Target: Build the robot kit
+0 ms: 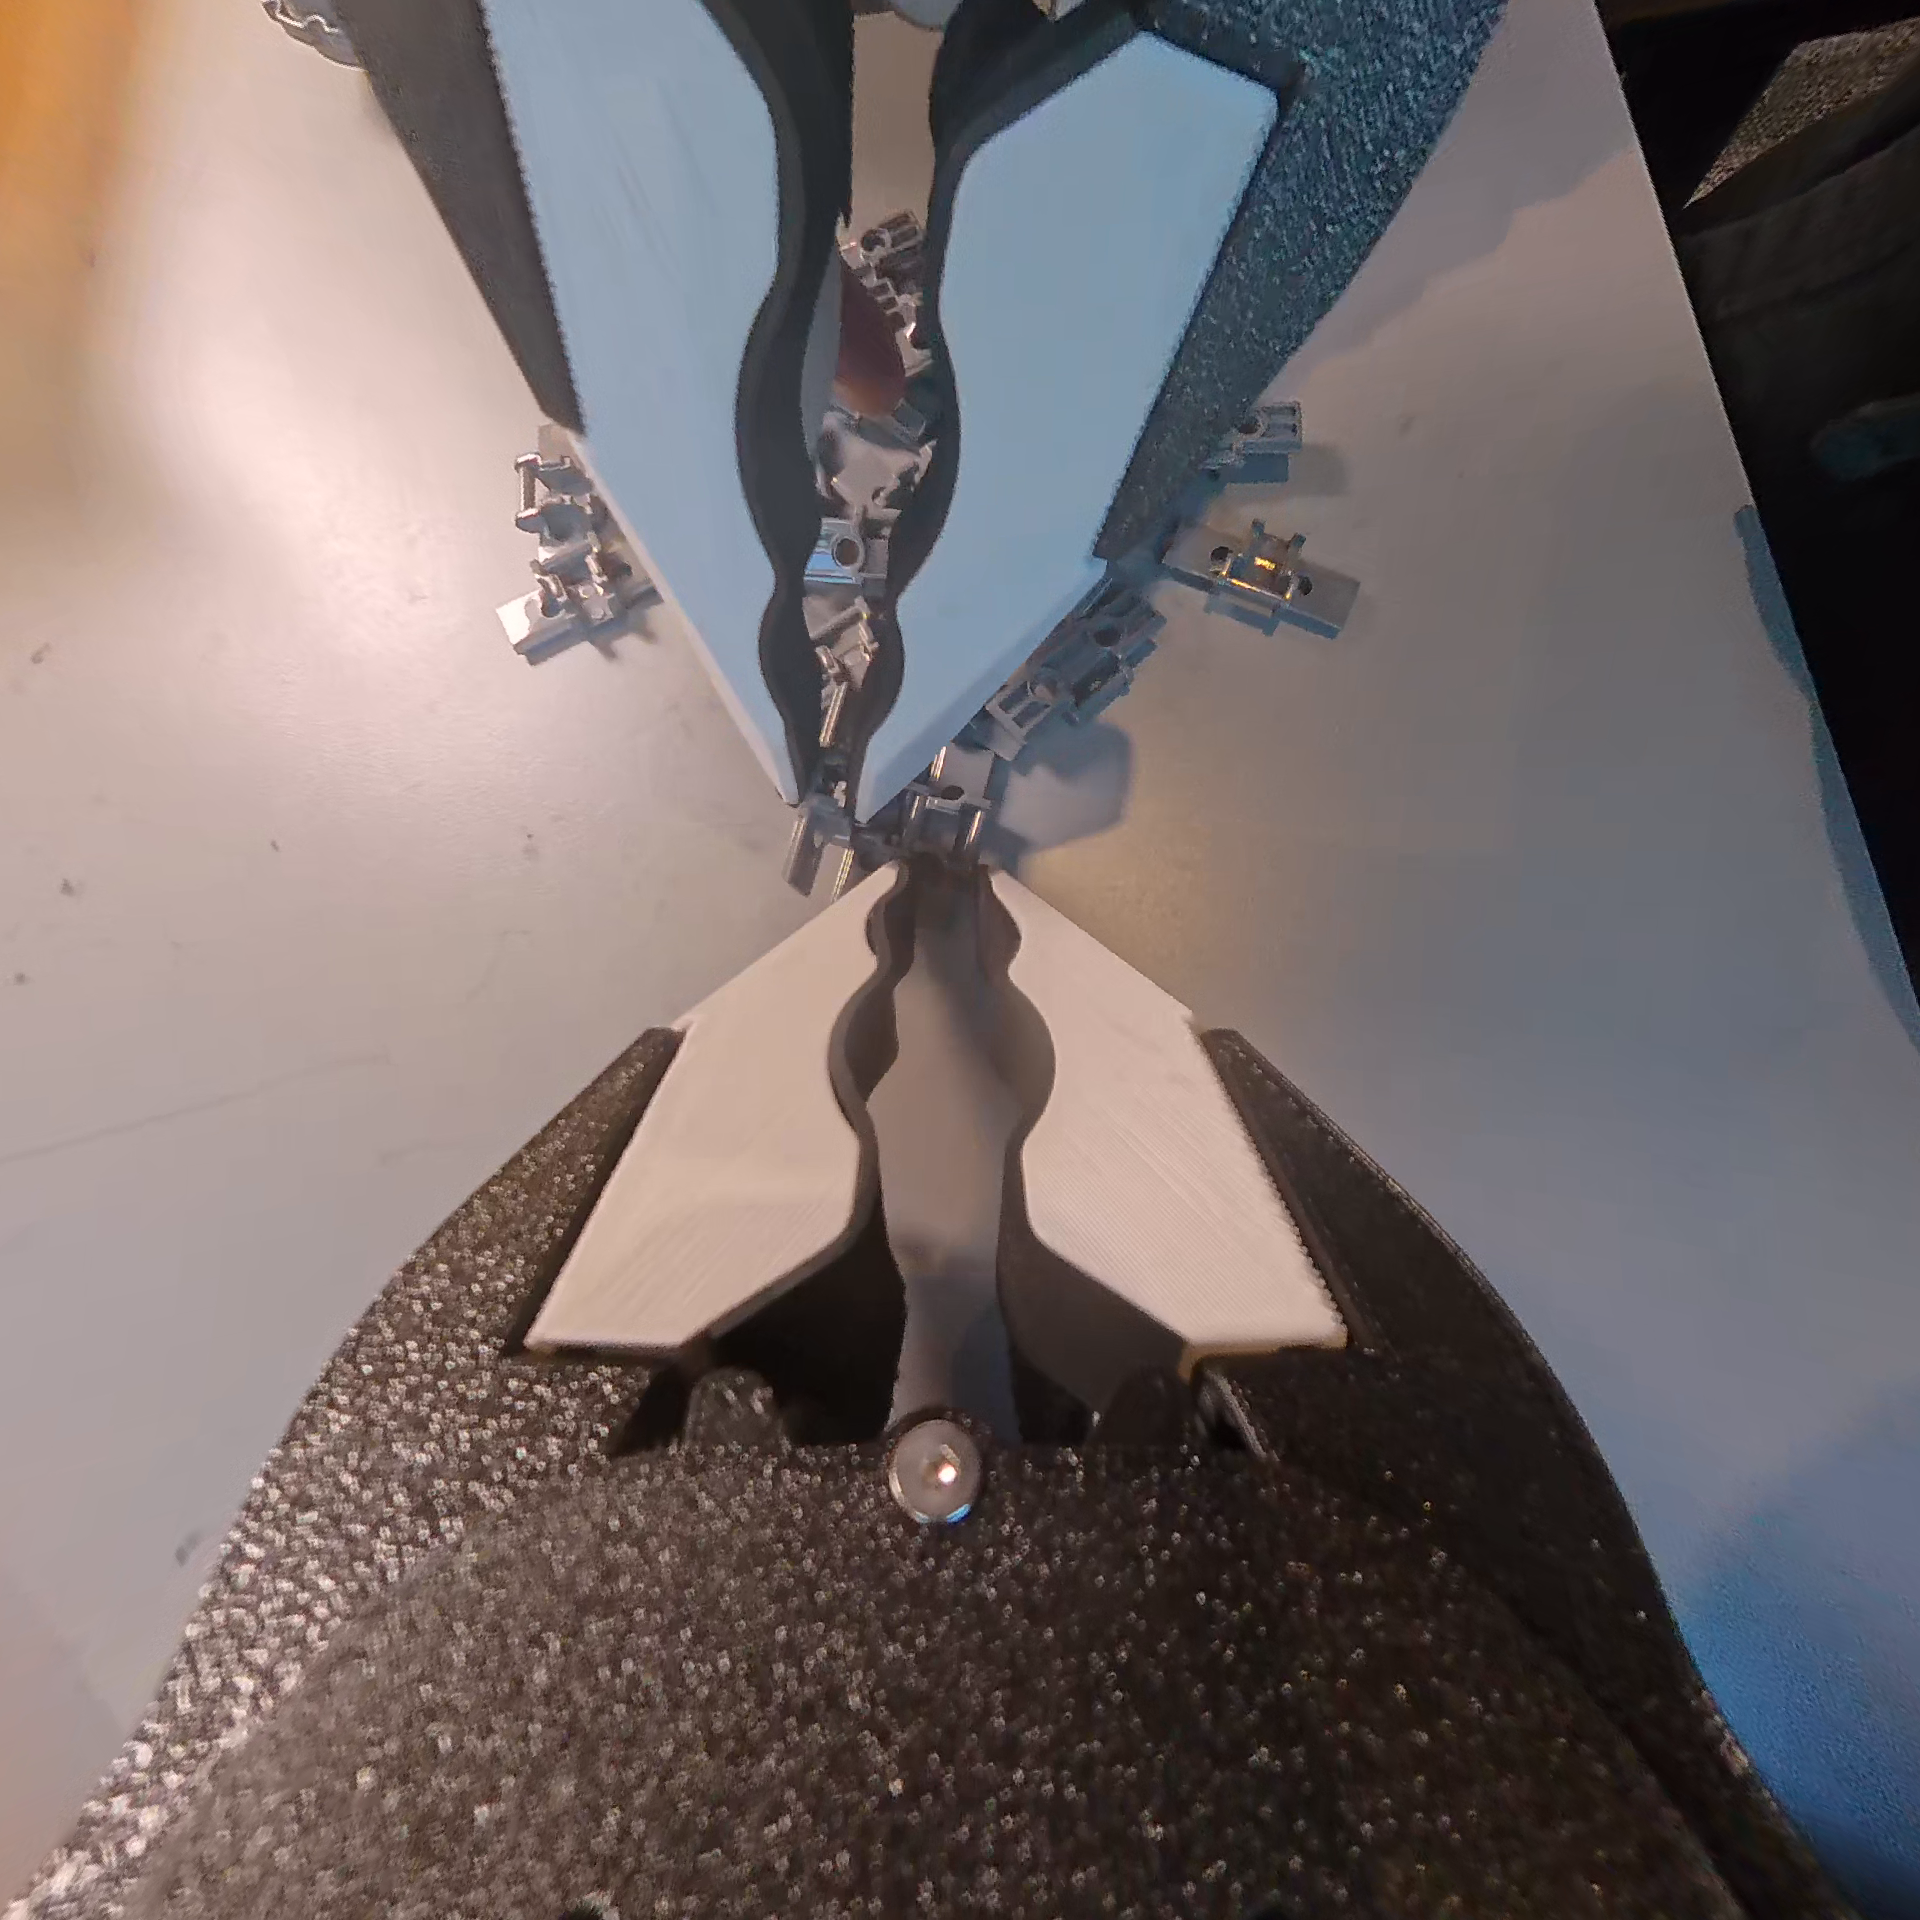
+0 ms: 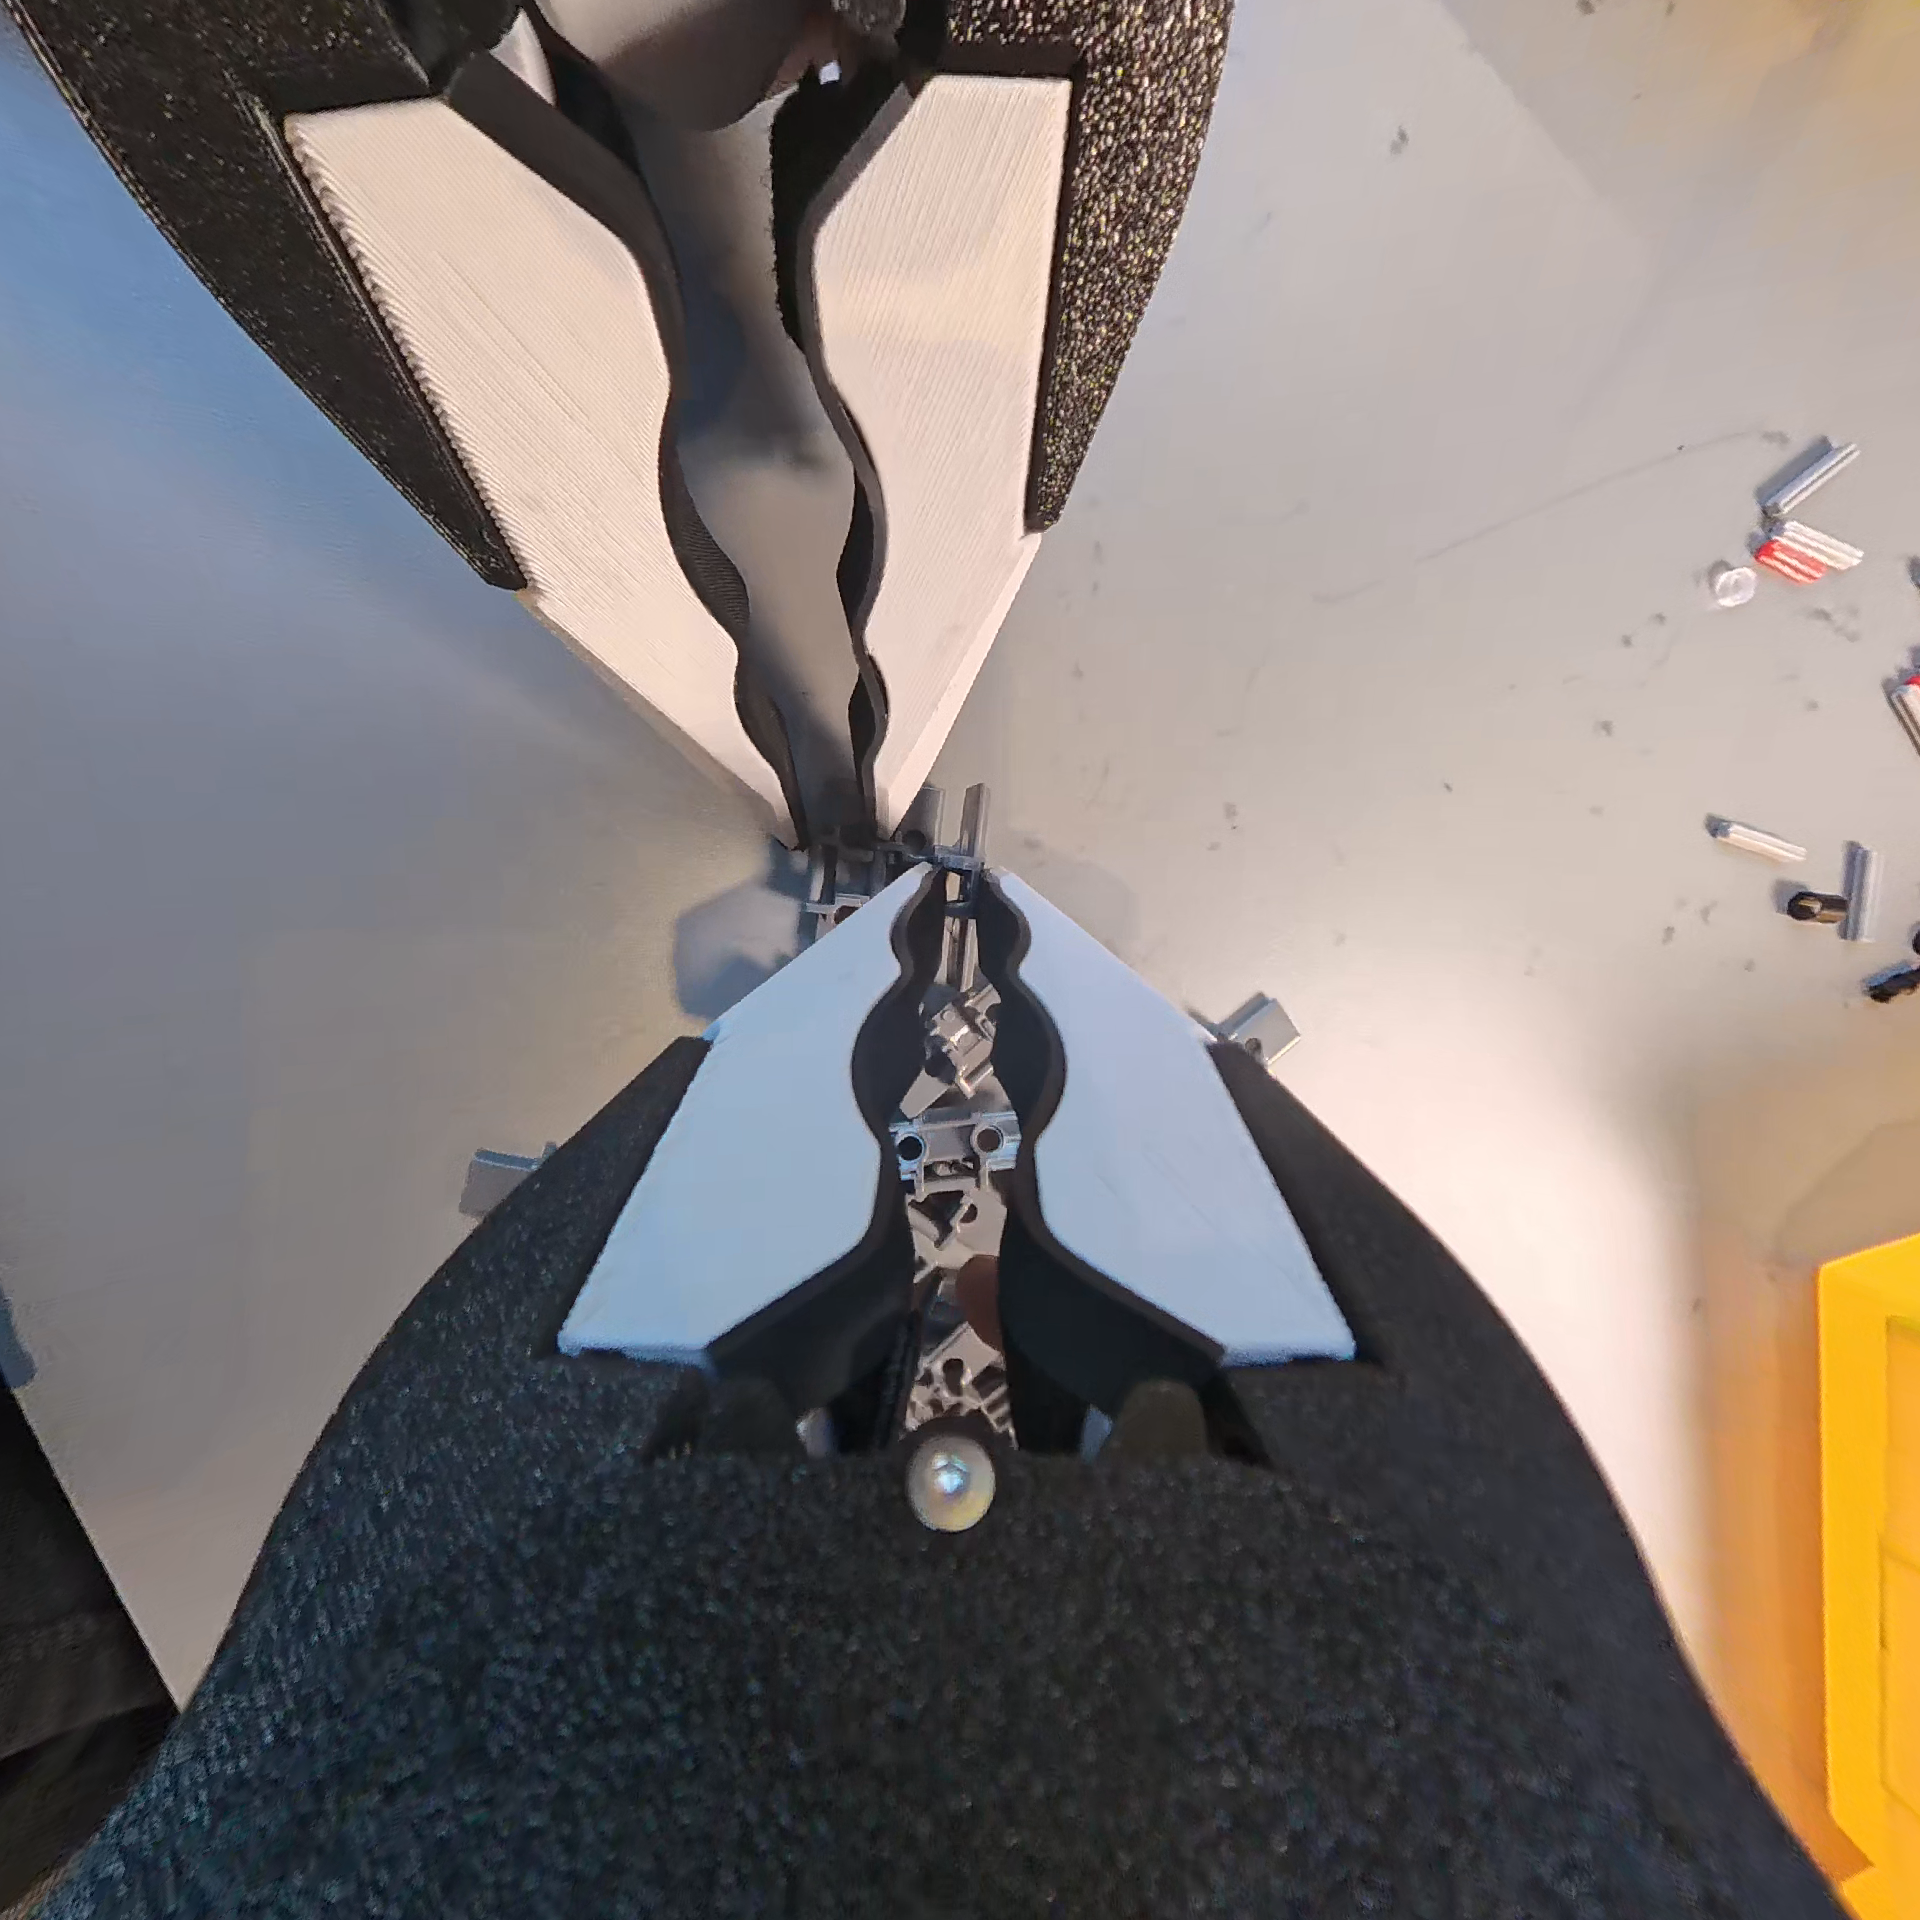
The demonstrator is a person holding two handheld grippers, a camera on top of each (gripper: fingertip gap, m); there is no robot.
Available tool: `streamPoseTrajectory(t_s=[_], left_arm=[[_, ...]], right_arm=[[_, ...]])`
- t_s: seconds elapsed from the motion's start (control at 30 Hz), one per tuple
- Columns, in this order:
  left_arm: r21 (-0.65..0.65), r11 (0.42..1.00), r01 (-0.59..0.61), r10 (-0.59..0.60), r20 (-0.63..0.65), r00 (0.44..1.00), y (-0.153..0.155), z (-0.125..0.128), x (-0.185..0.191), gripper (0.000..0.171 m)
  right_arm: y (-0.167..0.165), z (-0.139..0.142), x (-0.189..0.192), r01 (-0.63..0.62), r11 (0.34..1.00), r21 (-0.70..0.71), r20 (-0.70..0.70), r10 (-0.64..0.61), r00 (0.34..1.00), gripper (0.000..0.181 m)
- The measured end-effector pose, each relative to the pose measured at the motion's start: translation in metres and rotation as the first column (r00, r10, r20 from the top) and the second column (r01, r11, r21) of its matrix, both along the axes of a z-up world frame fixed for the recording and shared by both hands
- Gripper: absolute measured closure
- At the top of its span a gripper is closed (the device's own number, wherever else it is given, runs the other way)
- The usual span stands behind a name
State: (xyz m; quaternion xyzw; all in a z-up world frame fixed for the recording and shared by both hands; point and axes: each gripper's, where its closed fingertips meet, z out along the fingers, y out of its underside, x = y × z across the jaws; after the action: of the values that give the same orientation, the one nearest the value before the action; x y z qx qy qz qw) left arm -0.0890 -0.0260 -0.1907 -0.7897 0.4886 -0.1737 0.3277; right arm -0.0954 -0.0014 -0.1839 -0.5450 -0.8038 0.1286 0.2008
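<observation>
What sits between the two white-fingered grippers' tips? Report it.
A small grey plastic brick assembly bridges the left gripper and the right gripper. Both appear to pinch it, as both wrist views show.

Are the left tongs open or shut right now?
Shut on the grey brick assembly. In the left wrist view the left tongs pinch its near end, their tips almost meeting. The right tongs grip it from the opposite side.

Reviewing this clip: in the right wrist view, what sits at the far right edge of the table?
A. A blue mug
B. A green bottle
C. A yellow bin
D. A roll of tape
C: a yellow bin sits at the right edge of the grey table, below a scatter of small loose parts, while the right gripper and left gripper meet tip to tip over a grey metal assembly.
</observation>
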Motion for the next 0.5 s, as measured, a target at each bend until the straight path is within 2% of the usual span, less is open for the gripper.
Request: streamPoseTrajectory(t_s=[0.17,0.4,0.47,0.5], left_arm=[[-0.002,1.000,0.003,-0.003,0.004,1.000,-0.001,0.000,0.000,0.163],[-0.010,1.000,0.002,-0.002,0.010,1.000,-0.001,0.000,0.000,0.163],[-0.009,1.000,0.007,-0.007,0.008,1.000,-0.002,0.000,0.001,0.163],[-0.005,1.000,0.009,-0.009,0.004,1.000,-0.002,0.000,0.001,0.163]], right_arm=[[-0.001,-0.002,0.000,-0.040,0.999,-0.038,0.006,0.040,0.999,0.177],[0.001,0.001,0.000,0.019,0.991,-0.135,-0.021,-0.022,1.000,0.173],[0.006,0.004,0.001,0.046,0.981,-0.189,-0.033,-0.053,0.998,0.162],[0.007,0.007,0.000,0.058,0.971,-0.232,-0.044,-0.070,0.997,0.162]])
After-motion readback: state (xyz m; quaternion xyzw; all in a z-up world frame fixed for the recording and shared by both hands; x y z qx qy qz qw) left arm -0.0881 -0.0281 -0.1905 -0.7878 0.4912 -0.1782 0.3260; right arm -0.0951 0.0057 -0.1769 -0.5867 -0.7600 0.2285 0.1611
